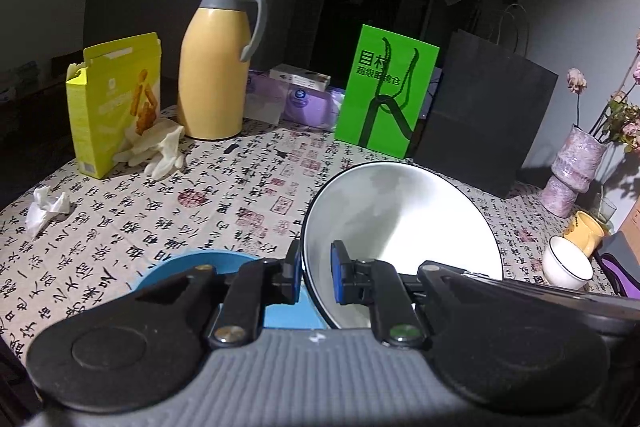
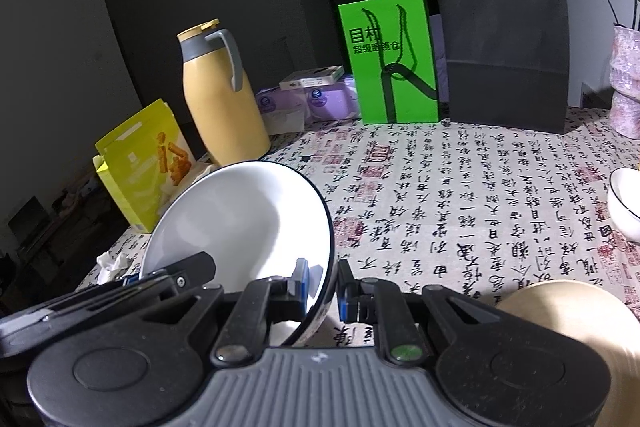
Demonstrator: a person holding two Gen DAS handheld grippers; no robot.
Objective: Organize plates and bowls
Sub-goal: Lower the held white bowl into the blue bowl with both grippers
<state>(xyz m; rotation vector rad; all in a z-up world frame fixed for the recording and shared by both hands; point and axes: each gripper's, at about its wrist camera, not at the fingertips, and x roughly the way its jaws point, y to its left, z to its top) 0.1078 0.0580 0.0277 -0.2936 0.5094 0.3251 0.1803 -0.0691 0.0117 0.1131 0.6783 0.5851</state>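
The large white bowl (image 1: pixel 404 227) with its dark rim hangs tilted above the calligraphy tablecloth (image 1: pixel 168 211), pinched on opposite rim edges; the left gripper (image 1: pixel 316 277) is clamped on one side, the right gripper (image 2: pixel 324 291) on the other. Doing this well likely means moving both hands as one, so neither pad slips off the thin rim. A blue plate (image 1: pixel 192 267) lies just below; a tan bowl (image 2: pixel 568 311) sits near the right hand; the small white bowl (image 1: pixel 566 263) stands well apart; the middle of the cloth offers free room.
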